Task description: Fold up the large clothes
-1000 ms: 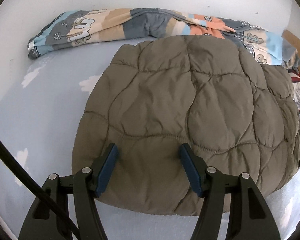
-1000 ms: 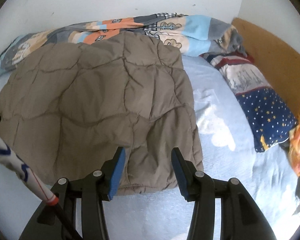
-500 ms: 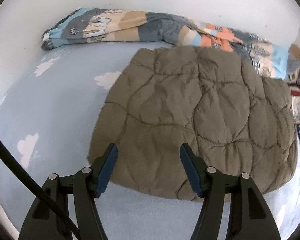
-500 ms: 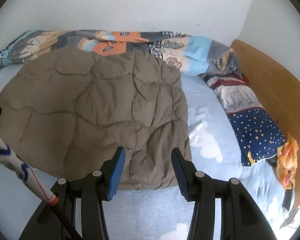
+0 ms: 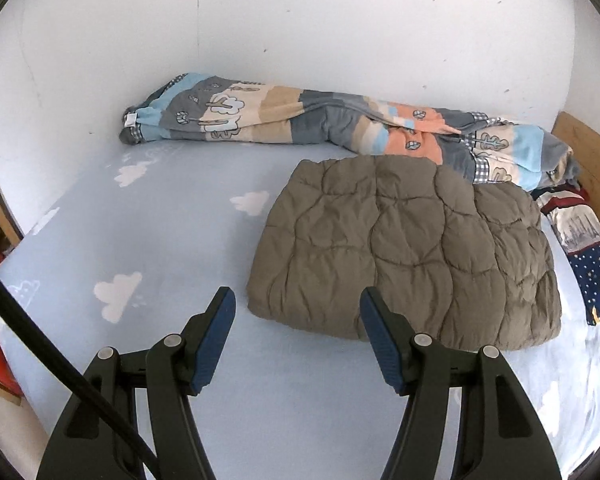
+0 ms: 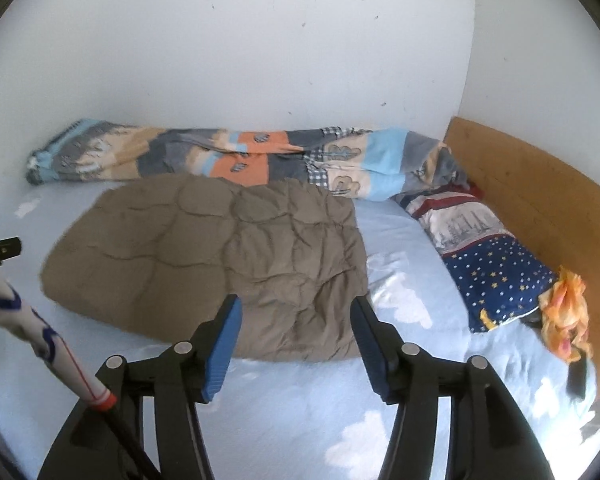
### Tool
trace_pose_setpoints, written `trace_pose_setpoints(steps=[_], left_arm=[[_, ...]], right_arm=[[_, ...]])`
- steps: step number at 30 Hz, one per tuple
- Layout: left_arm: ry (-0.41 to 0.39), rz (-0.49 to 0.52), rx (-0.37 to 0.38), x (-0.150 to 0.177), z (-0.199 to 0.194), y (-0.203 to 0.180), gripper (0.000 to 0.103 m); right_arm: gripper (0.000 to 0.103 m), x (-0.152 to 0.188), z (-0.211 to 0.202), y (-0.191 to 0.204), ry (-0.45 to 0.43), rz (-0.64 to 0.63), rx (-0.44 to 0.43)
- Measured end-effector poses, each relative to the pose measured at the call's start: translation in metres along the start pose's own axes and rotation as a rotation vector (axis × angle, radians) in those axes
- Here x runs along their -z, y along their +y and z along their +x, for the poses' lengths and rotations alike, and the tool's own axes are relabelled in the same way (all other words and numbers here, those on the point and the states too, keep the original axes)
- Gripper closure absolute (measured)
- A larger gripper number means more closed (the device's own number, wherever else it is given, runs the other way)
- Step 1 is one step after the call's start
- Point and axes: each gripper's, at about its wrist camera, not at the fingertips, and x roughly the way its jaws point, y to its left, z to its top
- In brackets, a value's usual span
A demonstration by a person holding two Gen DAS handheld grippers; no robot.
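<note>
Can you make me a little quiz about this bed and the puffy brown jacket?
1. True or false: the left gripper is squeezing the jacket.
2. What lies along the wall behind the jacket? A) a blanket B) a ladder C) a bike
3. Fill in: the pillow with stars lies beside the wooden ____.

Key: 1 false, both it and the right gripper are open and hold nothing. 2 A, the striped blanket. 3 headboard.

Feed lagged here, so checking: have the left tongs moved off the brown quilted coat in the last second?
Yes. The left tongs have pulled back toward the person: the brown quilted coat and patterned blanket now look farther off, with more sheet showing.
</note>
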Motion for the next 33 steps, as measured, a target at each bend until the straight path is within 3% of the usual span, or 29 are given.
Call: trace_pose_setpoints(steps=[9, 22, 33], left_arm=[[0.064, -0.006, -0.020, 0.008, 0.019, 0.001, 0.039], [0.176, -0.075, 0.031, 0.007, 0.070, -0.006, 0.039], [0.184, -0.063, 0.037, 0.003, 0.079, -0.011, 0.039]], right_arm=[[0.041, -0.002, -0.011, -0.006, -0.020, 0.031, -0.016], [0.041, -0.001, 0.015, -0.018, 0.027, 0.069, -0.018], [0.040, -0.001, 0.031, -0.017, 0.056, 0.066, 0.000]])
